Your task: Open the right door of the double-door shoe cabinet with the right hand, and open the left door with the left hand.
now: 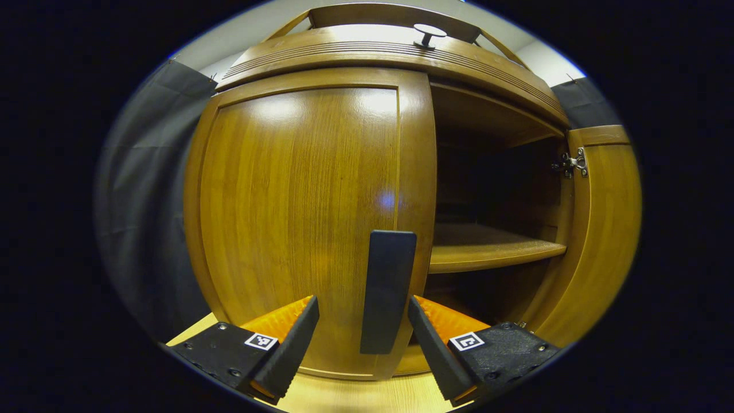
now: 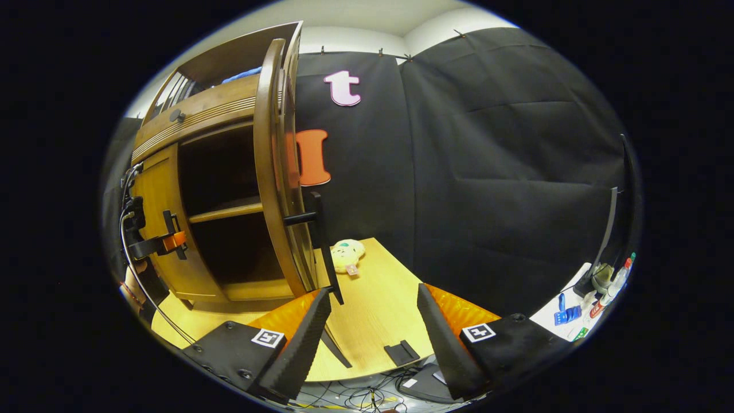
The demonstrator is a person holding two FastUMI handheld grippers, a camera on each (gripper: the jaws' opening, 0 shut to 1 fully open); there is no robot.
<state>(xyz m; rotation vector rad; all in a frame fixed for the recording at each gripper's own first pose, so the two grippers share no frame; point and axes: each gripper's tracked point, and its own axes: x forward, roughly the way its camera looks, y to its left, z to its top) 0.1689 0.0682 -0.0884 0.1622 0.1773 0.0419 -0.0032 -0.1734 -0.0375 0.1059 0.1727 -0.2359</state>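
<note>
Cabinet: a wooden double-door shoe cabinet [image 1: 367, 54] stood on a pale wooden table [image 1: 344, 396]; in the left gripper view it took up the centre of the frame, in the right gripper view it sat at the left.

Right door: the right door [image 1: 602, 229] was swung wide open, seen at the right edge of the left gripper view with a metal hinge [image 1: 573, 163] near its top. In the right gripper view it appeared edge-on, left of centre, its dark handle [image 2: 315, 229] pointing into the room. This half of the task looked done.

Interior: a bare shelf [image 1: 493, 249] showed in the opened right half.

Left door: the left door [image 1: 298, 218] lay closed, flush with the frame, its dark upright handle [image 1: 387, 289] at lower centre. This half was judged still to do.

Left gripper: the left gripper [image 1: 362, 335] had its jaws spread apart, one either side of the left door's handle, not yet pressing on it. Closing on the handle and pulling was judged the remaining step.

Right gripper: the right gripper [image 2: 374, 330] was spread open with nothing between its jaws, at the bottom of its frame, apart from the open door's handle.

Other items: a small plush toy [image 2: 347, 255] lay on the table beyond the open door.
</note>
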